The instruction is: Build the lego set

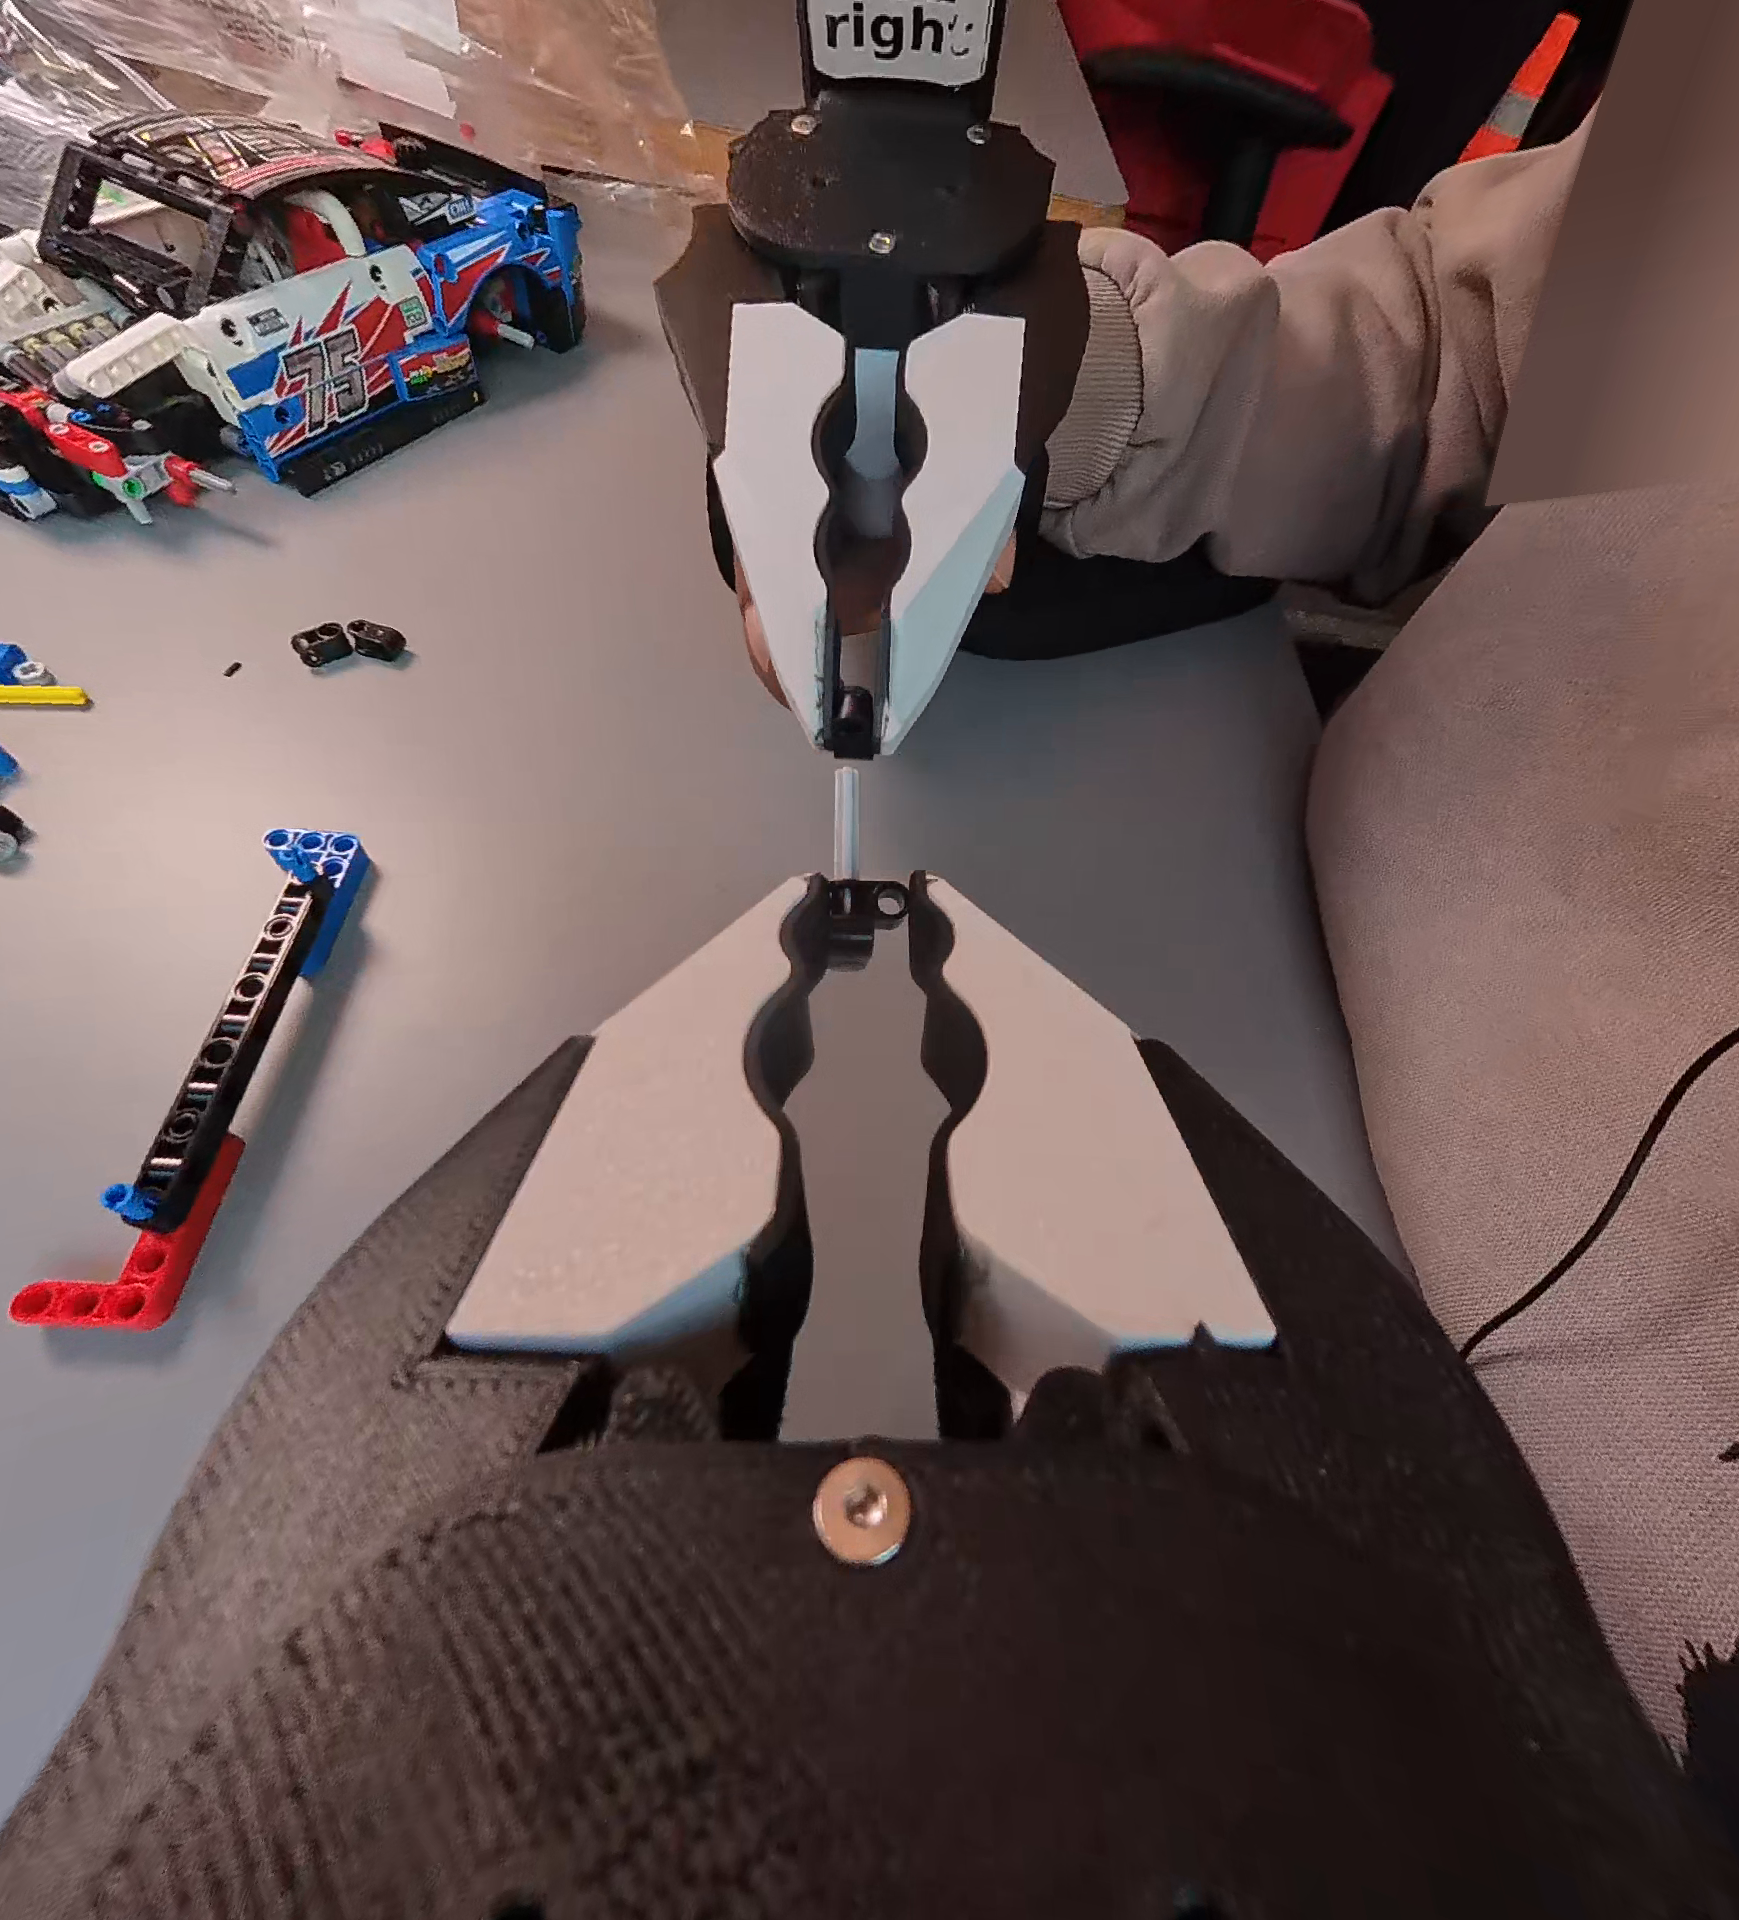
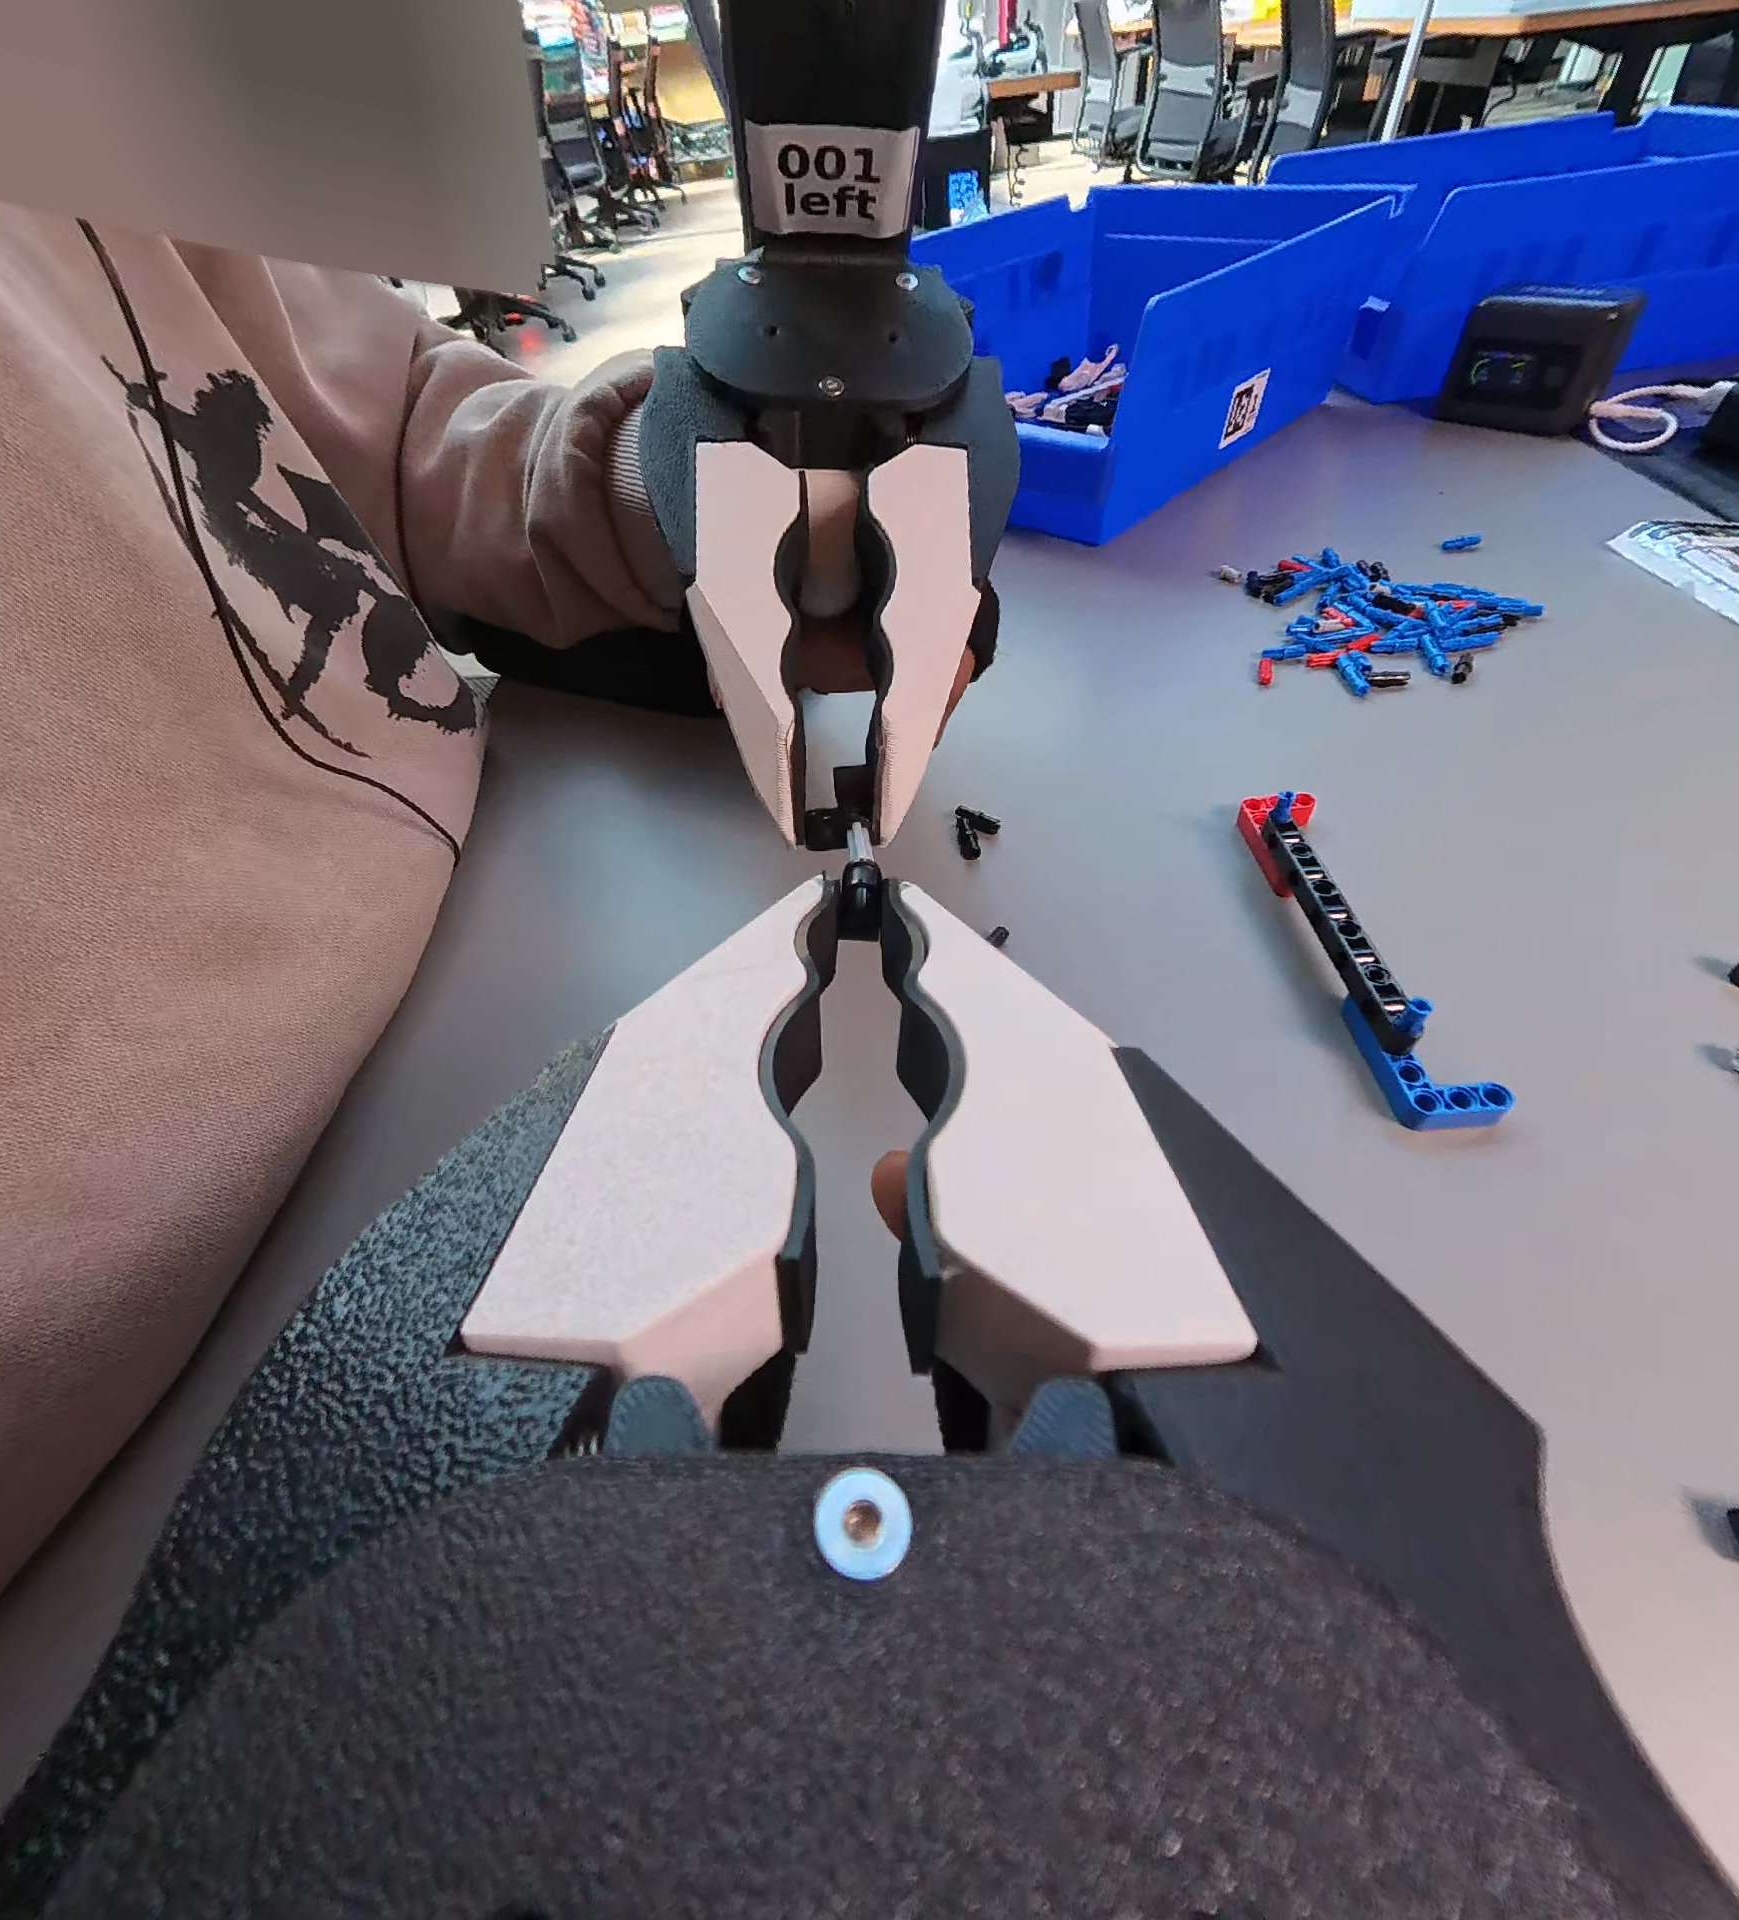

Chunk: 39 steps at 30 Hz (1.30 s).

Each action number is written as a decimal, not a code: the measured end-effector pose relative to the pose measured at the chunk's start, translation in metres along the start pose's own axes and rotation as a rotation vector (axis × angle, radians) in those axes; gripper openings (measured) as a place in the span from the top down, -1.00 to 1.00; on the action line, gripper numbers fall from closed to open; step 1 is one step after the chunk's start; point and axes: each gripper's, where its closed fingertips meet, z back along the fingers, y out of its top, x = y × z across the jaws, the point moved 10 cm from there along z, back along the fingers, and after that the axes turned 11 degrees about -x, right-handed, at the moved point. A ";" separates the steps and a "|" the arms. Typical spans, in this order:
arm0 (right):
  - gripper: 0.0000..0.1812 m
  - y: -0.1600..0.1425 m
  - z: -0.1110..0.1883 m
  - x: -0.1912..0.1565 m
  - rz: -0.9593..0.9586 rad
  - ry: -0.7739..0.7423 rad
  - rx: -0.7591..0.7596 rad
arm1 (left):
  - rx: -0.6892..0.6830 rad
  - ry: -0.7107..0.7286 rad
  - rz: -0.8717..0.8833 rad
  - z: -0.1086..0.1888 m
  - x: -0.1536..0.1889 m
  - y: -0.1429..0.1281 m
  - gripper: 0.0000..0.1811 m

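Observation:
My left gripper [image 1: 860, 891] is shut on a small black connector [image 1: 857, 906] with a thin grey axle [image 1: 846, 821] sticking out of it. My right gripper [image 1: 852, 736] faces it tip to tip and is shut on a small black bush [image 1: 852, 715]. The axle's free end sits at the mouth of the bush; I cannot tell if it is inside. In the right wrist view, my right gripper [image 2: 860, 896] holds the bush [image 2: 859, 891], and my left gripper [image 2: 837, 828] holds the connector [image 2: 823, 828] with the axle [image 2: 857, 844]. Both hover just above the grey table [image 1: 553, 935].
A partly built racing car [image 1: 252, 312] stands at the far left. A black beam with red and blue L-pieces [image 1: 221, 1060] lies on the table, also in the right wrist view [image 2: 1353, 956]. Loose parts [image 1: 345, 642], a pin pile [image 2: 1384, 623] and blue bins [image 2: 1208, 343] lie around. The person's torso [image 2: 117, 727] is close. Both grippers' tips are close together, under 4 cm apart. The partly built racing car [image 1: 252, 312] is about 30 cm from both grippers' fingertips.

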 end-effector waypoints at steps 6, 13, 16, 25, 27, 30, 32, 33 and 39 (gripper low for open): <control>0.94 -0.002 -0.006 -0.001 -0.007 0.040 -0.018 | -0.018 -0.011 -0.014 -0.004 0.003 0.000 0.85; 0.94 -0.005 -0.005 0.002 -0.039 0.085 0.000 | -0.015 -0.027 0.001 -0.005 0.004 0.001 0.85; 0.94 -0.005 -0.006 0.002 -0.043 0.099 0.000 | -0.023 -0.024 -0.001 -0.005 0.003 0.001 0.85; 0.94 -0.007 -0.013 0.001 -0.023 0.109 -0.061 | -0.071 -0.017 -0.026 -0.005 0.005 -0.003 0.85; 0.94 -0.008 -0.015 0.000 -0.014 0.107 -0.084 | -0.087 -0.020 -0.028 -0.006 0.005 -0.004 0.85; 0.94 -0.010 -0.020 -0.002 0.024 0.072 -0.161 | -0.139 -0.011 -0.026 -0.010 0.006 -0.007 0.85; 0.94 -0.011 -0.026 -0.005 0.049 0.048 -0.243 | -0.181 -0.007 -0.027 -0.015 0.007 -0.010 0.85; 0.94 -0.011 -0.028 -0.007 0.058 0.041 -0.282 | -0.194 -0.012 -0.021 -0.018 0.008 -0.012 0.85; 0.94 -0.012 -0.039 -0.012 0.089 -0.012 -0.441 | -0.243 -0.004 -0.029 -0.027 0.008 -0.017 0.85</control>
